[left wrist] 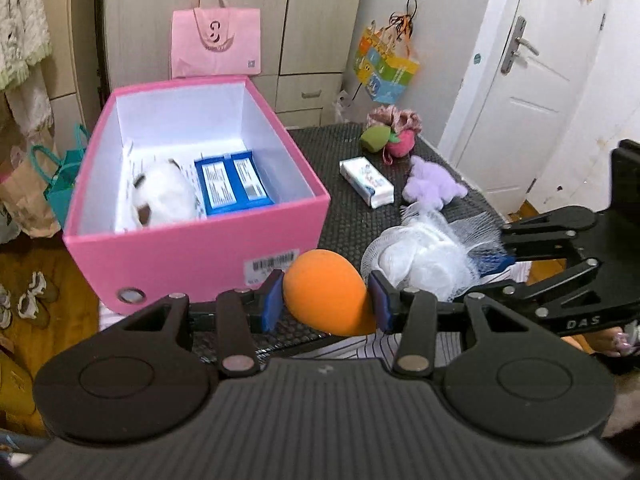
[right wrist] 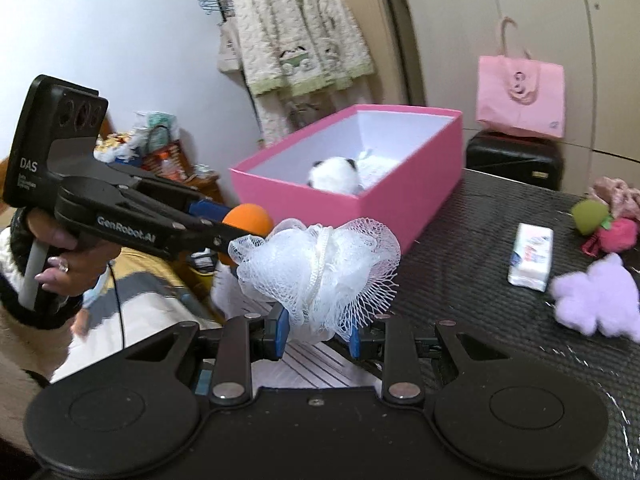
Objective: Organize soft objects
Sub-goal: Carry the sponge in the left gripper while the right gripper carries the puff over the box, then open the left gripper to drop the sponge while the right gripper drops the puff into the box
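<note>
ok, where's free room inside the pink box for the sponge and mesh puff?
In the pink box, the far white floor behind the plush toy and blue packs is bare. The near half is crowded by both. On the table, there's a bare patch between box and tissue pack.

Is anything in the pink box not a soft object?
Yes. In the pink box, a blue packet with printed labels lies beside the white plush toy. It looks flat and boxy, unlike the soft toy, though its contents cannot be told.
</note>
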Motion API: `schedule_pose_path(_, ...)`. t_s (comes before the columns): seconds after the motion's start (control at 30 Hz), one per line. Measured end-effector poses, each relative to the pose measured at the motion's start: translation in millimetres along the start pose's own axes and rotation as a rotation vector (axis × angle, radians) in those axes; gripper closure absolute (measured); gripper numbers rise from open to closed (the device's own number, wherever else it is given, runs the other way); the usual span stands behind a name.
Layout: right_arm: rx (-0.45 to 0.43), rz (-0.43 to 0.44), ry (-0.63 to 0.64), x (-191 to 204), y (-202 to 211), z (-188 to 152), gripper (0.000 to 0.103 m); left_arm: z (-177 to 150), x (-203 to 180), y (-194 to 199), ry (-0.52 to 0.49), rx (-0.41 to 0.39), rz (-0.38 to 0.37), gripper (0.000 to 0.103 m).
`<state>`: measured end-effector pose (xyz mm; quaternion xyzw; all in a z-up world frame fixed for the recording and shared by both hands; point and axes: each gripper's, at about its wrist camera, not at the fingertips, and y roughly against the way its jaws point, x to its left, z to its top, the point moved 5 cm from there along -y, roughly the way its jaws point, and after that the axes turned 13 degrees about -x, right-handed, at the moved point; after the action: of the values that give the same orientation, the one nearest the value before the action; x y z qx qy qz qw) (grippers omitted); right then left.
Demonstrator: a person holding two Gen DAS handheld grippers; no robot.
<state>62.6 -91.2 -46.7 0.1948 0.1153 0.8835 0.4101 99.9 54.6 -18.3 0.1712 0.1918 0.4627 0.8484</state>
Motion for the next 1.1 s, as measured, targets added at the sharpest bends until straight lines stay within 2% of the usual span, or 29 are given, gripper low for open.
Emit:
schedule_pose_path(0.17, -0.016, 0.034, 0.034, 14.2, -12.1, 21.0, 0.07, 23.4, 14.2, 13.1, -0.035, -0.062, 0.029, 0.059)
schedule_pose_path(0.4, -0.058, 0.045, 0.077, 19.3, -43.4, 49.7, 0.07, 50.0, 47.2, 6.9, -0.008, -0.122, 0.058, 0.059)
schedule_pose_path(0.67, -0.108, -0.015, 0.11, -0.1, -86.8, 89.0, 0.07, 83.0, 91.1, -22.1, -0.016, -0.175, 0.146, 0.059)
schedule_pose_path(0.9, -0.097, -0.083, 0.152, -19.1, -132.8, 114.1, 0.07, 94.9, 128.4, -74.1, -0.044, -0.125, 0.217, 0.059)
schedule_pose_path(1.1, 0.014, -0.12, 0.201, -37.0, -185.2, 116.9, 0.07, 99.1, 146.7, -115.1, -0.094, -0.054, 0.271, 0.059)
